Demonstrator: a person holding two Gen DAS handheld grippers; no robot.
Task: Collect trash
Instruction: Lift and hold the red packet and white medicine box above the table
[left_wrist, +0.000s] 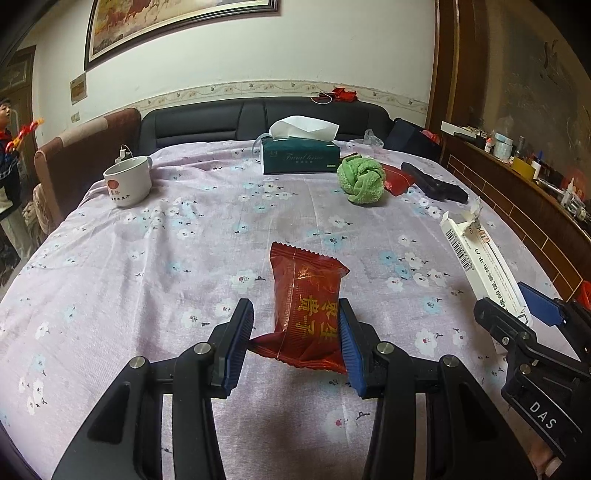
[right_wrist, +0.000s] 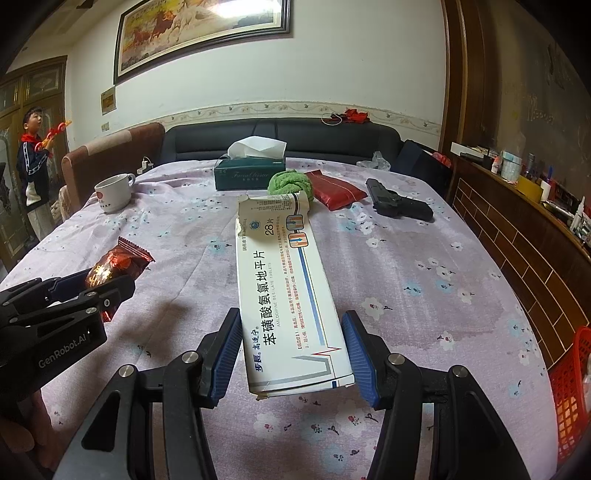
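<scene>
A red snack wrapper (left_wrist: 304, 306) lies on the flowered tablecloth between the fingers of my left gripper (left_wrist: 295, 314). The jaws are open around its near end; the right pad touches it. In the right wrist view the wrapper (right_wrist: 114, 266) shows at the left with my left gripper (right_wrist: 99, 286). A torn white medicine box (right_wrist: 288, 295) lies between the fingers of my right gripper (right_wrist: 291, 328), which is open with gaps on both sides. The box (left_wrist: 480, 266) and right gripper (left_wrist: 517, 306) also show at the right of the left wrist view.
On the table stand a white cup (left_wrist: 129, 181), a green tissue box (left_wrist: 299, 155), a green cloth ball (left_wrist: 364, 181), a second red packet (right_wrist: 336, 192) and a black toy pistol (right_wrist: 399, 203). A red basket (right_wrist: 572, 387) sits off the table's right edge. A child (right_wrist: 33, 173) stands far left.
</scene>
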